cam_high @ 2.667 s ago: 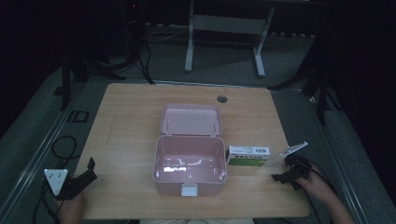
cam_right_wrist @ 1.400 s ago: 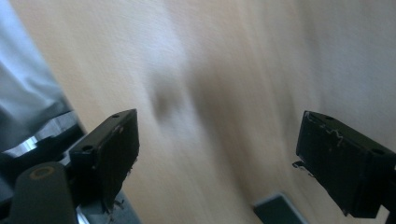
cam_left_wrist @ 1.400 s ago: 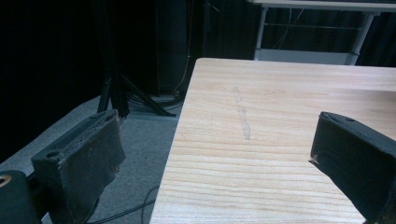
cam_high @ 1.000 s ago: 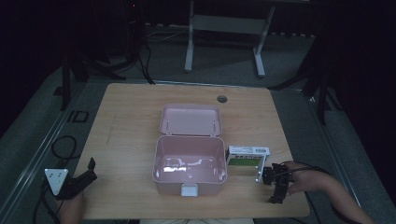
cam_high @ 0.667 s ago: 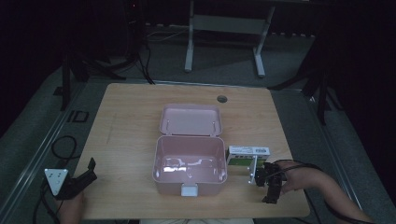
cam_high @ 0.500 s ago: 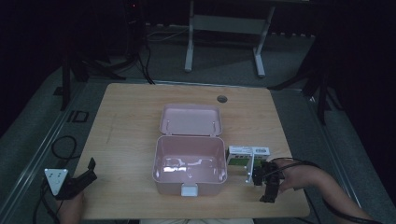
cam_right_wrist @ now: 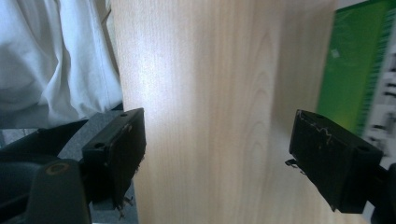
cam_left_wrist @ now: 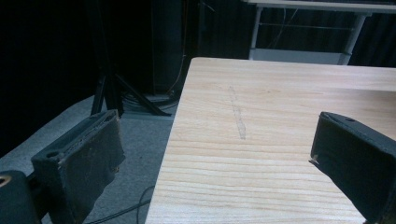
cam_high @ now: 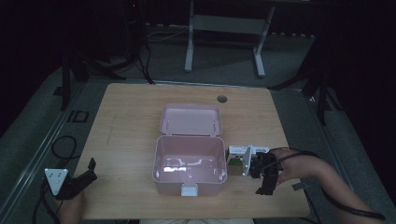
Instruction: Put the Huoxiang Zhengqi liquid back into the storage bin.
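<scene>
An open pink lunch box stands mid-table with its lid laid back and its inside bare. A small green and white carton lies just right of it; the same carton fills the right edge of the right gripper view. My right gripper hovers over the carton's near end, held by a hand from the right. Its jaws have just been closing a little, and my right gripper still has only bare wood between them. My left gripper rests open at the table's near left corner, and my left gripper holds nothing.
The wooden table has a round cable hole at the back. A white sleeve or shirt shows past the table edge. A metal stand and cables lie on the floor behind.
The right hand came in from the table's right edge, moved left to the carton and rose slightly. The left gripper stayed put.
</scene>
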`<action>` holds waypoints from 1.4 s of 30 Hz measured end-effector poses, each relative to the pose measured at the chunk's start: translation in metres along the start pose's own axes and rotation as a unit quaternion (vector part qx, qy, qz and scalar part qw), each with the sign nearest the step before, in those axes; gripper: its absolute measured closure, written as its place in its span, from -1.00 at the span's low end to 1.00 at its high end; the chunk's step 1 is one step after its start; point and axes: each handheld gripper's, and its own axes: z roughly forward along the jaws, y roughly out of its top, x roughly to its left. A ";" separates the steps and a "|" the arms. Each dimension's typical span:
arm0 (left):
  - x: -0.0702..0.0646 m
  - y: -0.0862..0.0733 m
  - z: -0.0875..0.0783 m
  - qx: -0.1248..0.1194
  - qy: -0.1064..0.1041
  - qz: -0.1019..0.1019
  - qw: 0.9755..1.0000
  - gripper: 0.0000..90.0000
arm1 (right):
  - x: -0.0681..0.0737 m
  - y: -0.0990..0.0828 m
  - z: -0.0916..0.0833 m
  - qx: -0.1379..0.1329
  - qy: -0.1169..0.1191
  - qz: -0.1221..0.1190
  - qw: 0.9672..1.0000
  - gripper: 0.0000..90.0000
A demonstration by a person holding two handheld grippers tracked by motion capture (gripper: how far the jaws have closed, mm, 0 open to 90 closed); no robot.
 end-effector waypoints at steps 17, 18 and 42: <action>0.001 0.000 0.000 0.004 -0.003 -0.002 1.000 -0.94 | -0.035 -0.007 -0.031 0.008 -0.014 0.031 0.999 -0.44; 0.001 0.000 0.000 0.004 -0.003 -0.002 1.000 -0.94 | -0.038 -0.007 -0.032 0.010 -0.016 0.031 0.999 -0.44; 0.001 0.000 0.001 0.004 -0.006 -0.003 1.000 -0.94 | -0.083 -0.016 -0.032 0.014 -0.045 0.055 0.997 -0.33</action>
